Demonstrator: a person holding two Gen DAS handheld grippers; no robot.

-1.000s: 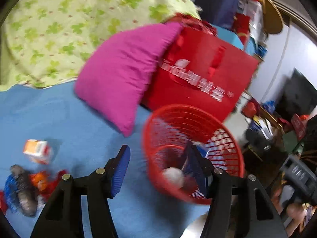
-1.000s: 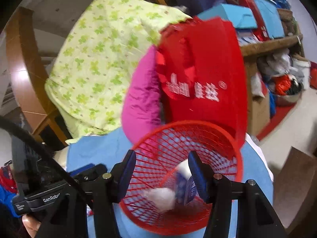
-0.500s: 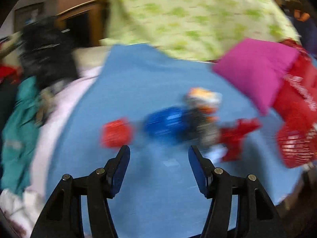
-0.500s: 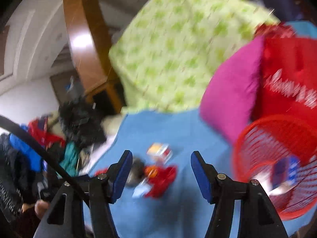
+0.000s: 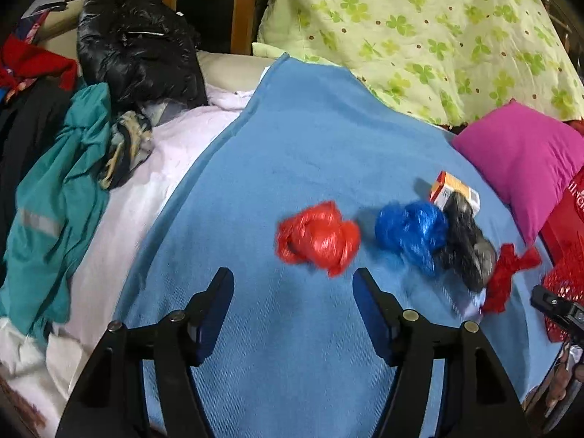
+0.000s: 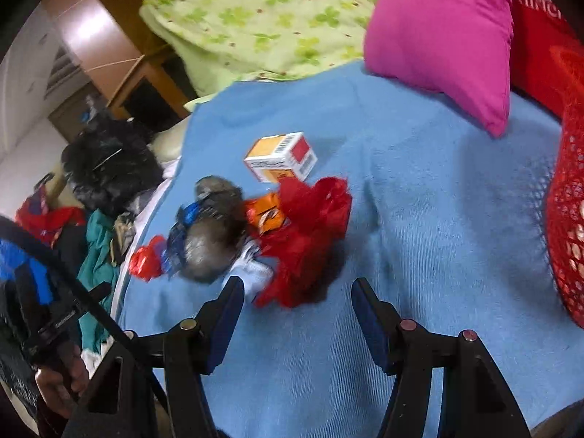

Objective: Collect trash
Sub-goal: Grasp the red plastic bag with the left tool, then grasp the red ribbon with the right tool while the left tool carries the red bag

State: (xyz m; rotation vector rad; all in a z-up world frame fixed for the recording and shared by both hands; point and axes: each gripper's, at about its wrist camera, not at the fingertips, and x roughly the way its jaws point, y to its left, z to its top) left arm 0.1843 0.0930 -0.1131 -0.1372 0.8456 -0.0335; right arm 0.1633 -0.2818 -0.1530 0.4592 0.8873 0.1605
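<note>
Fingers (image 5: pixel 215 303) opening, empty, near seemingly crumpled red bag (image 5: pixel 318 238).

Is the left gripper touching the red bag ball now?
Apart. In the left wrist view, blue blanket shows between the left gripper and the red bag ball. Its jaws are opening, with nothing between them.

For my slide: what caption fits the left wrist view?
Left gripper, jaws opening and empty, nears a crumpled red bag on the blue blanket.

Dim indoor light, motion blur, fisheye warping
</note>
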